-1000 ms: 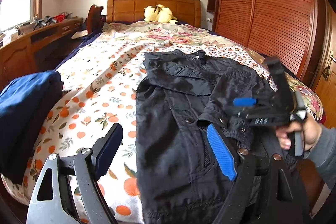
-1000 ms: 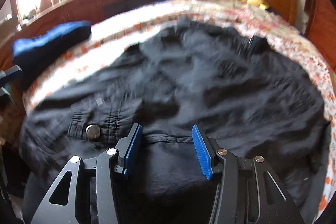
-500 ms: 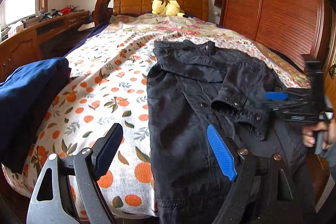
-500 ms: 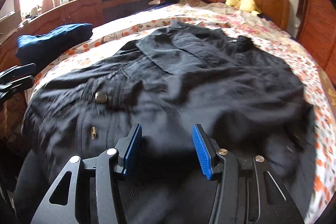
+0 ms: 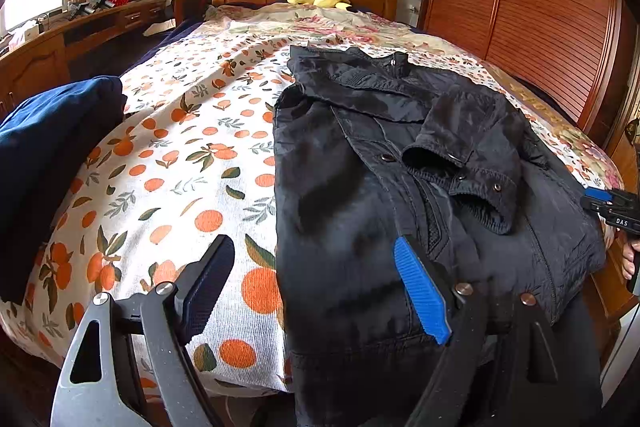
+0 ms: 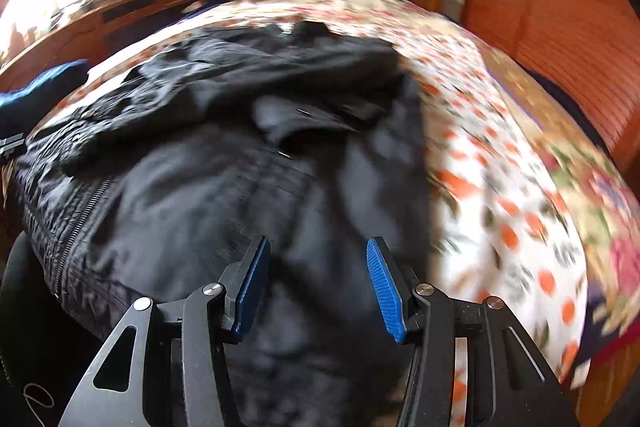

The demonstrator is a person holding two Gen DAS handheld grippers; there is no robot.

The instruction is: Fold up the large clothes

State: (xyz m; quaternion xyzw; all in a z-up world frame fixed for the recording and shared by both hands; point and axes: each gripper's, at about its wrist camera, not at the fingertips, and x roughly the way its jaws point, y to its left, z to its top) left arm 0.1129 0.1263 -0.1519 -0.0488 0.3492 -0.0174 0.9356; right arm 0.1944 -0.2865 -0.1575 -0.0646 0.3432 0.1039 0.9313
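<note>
The black jacket (image 5: 360, 211) is lying across the foot of the orange-print bedspread (image 5: 192, 163), both sleeves (image 5: 464, 147) already turned in over its front, the lengthwise fold seemingly outstanding. The left gripper (image 5: 316, 287) is hovering spread wide and empty; the right gripper (image 6: 316, 279) is hanging half-spread, pinching nothing.

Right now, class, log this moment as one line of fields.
stage: sleeves folded in | black jacket: flat on bed | left hand-held gripper: open, empty | right hand-held gripper: open, empty
</note>
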